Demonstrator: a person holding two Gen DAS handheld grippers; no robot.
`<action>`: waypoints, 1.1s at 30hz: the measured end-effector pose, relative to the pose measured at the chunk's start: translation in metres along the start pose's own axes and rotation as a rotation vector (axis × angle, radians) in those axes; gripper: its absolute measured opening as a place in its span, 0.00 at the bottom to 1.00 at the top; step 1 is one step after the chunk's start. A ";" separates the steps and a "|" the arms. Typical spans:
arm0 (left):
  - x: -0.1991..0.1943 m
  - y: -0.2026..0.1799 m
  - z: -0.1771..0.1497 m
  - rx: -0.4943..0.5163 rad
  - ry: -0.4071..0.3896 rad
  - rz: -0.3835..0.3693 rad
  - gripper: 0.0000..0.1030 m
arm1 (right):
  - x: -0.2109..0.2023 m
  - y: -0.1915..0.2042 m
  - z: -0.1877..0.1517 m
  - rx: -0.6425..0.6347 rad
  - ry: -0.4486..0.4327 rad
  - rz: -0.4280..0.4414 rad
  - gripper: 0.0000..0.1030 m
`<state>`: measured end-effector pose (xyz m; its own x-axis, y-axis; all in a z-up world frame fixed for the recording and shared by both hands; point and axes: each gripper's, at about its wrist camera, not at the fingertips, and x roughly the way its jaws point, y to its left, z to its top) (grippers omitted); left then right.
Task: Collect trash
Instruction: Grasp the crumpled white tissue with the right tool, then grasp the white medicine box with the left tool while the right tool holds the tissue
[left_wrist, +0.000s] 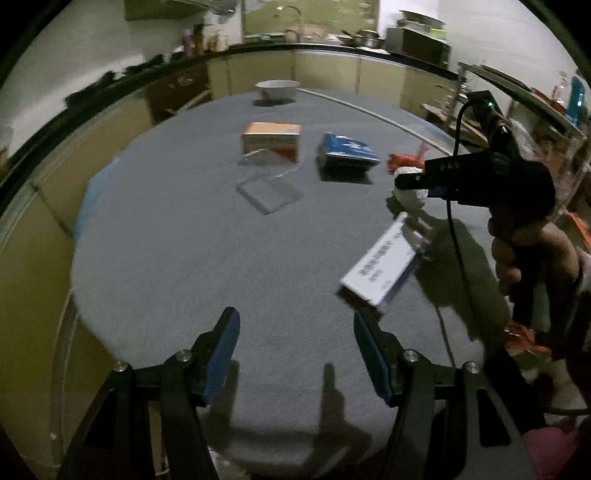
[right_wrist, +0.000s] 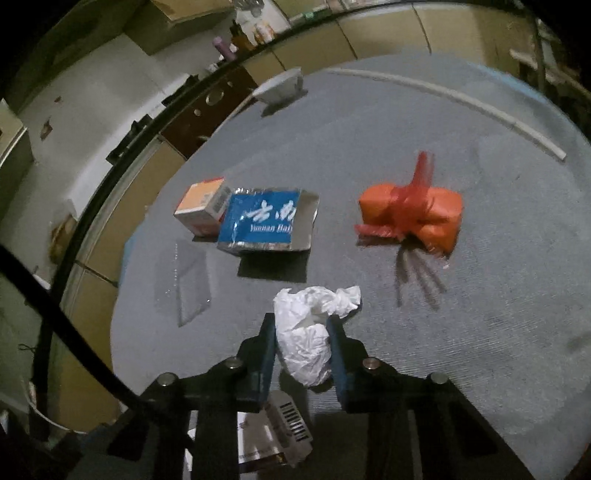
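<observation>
One white box half behind gripper

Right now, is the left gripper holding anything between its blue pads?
No: the left gripper stands open over bare grey tablecloth, with nothing between its pads.

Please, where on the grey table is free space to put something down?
Free: the wide grey table left of the clear plastic lid, down to the open left gripper. Crowded: the right side, with white box, crumpled paper in the right gripper, blue packet.
</observation>
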<state>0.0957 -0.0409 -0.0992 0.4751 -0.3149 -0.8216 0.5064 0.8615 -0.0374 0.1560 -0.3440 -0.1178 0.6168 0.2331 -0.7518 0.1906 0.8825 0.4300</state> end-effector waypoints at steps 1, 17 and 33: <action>0.003 -0.002 0.003 0.008 0.005 -0.016 0.66 | -0.006 -0.005 -0.001 0.007 -0.015 -0.004 0.27; 0.078 -0.066 0.051 0.204 0.124 -0.186 0.66 | -0.082 -0.068 -0.066 0.118 0.014 0.040 0.27; 0.080 -0.058 0.043 0.055 0.100 -0.242 0.43 | -0.078 -0.077 -0.080 0.145 0.006 0.083 0.27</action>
<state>0.1349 -0.1334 -0.1385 0.2631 -0.4658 -0.8448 0.6360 0.7422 -0.2112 0.0326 -0.3979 -0.1326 0.6305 0.3056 -0.7135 0.2477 0.7920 0.5581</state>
